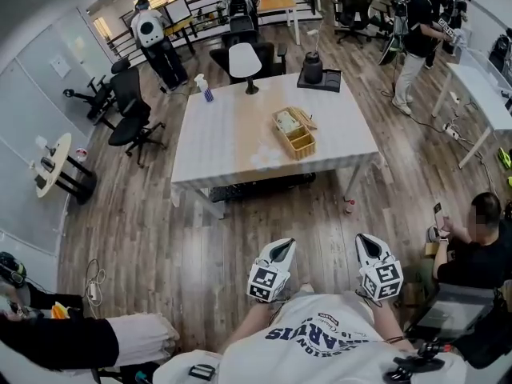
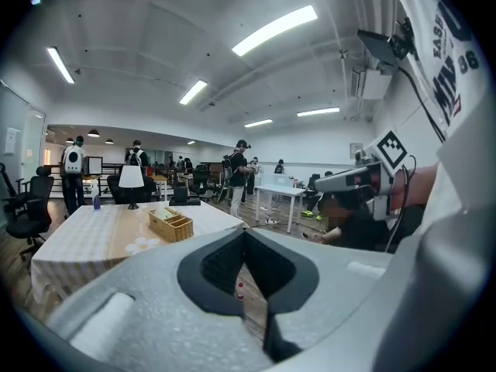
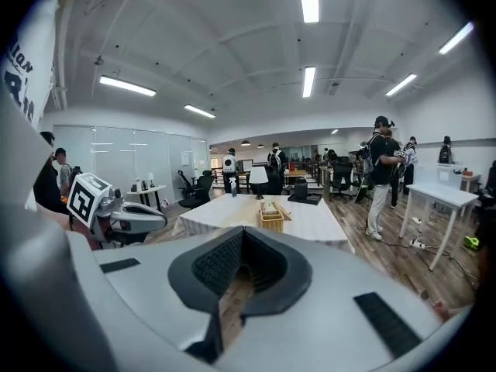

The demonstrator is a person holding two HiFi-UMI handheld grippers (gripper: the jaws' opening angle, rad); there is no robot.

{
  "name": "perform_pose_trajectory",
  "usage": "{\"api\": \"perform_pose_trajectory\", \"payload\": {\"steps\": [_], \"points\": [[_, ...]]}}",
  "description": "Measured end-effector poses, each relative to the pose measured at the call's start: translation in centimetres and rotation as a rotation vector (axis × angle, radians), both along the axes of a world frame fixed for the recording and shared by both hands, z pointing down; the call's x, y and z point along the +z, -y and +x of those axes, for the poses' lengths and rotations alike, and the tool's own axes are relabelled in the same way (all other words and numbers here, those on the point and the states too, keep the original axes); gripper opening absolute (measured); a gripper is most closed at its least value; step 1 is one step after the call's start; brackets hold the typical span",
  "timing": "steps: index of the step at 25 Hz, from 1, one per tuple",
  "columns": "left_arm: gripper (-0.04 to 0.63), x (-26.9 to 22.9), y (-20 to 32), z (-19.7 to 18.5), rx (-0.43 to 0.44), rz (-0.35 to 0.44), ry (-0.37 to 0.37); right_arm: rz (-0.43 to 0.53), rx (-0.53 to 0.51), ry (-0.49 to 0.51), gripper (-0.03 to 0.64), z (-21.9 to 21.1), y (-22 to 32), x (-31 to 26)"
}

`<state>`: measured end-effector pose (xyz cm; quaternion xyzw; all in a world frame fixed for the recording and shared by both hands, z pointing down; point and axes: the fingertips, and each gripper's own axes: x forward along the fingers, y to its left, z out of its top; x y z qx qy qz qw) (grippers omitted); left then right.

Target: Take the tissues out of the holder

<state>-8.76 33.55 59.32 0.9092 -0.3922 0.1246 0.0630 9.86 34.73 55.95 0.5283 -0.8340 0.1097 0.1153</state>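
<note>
Left tongs (image 1: pixel 282 248), right tongs (image 1: pixel 368 243) closed; wicker holder (image 1: pixel 302 144) holds tissues (image 1: pixel 286 121).

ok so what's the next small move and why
Probably step toward the table: the left gripper and right gripper are shut and empty near the body, while the holder of tissues sits far ahead on the tabletop.

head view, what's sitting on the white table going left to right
spray bottle -> table lamp -> wicker tissue holder -> black tray
</note>
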Motion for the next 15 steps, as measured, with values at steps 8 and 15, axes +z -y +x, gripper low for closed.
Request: {"api": "perform_pose_trajectory", "payload": {"steps": [8,15], "points": [[0.005,1.2,3.9,-1.0,0.002,-0.032,-0.065,-0.030,0.061,0.002,0.008,0.2,3.0,1.8],[0.005,2.6,5.7,-2.0,-0.038,-0.085,-0.059,-0.037,-0.025,0.030,0.008,-3.4,10.9,2.6]]}}
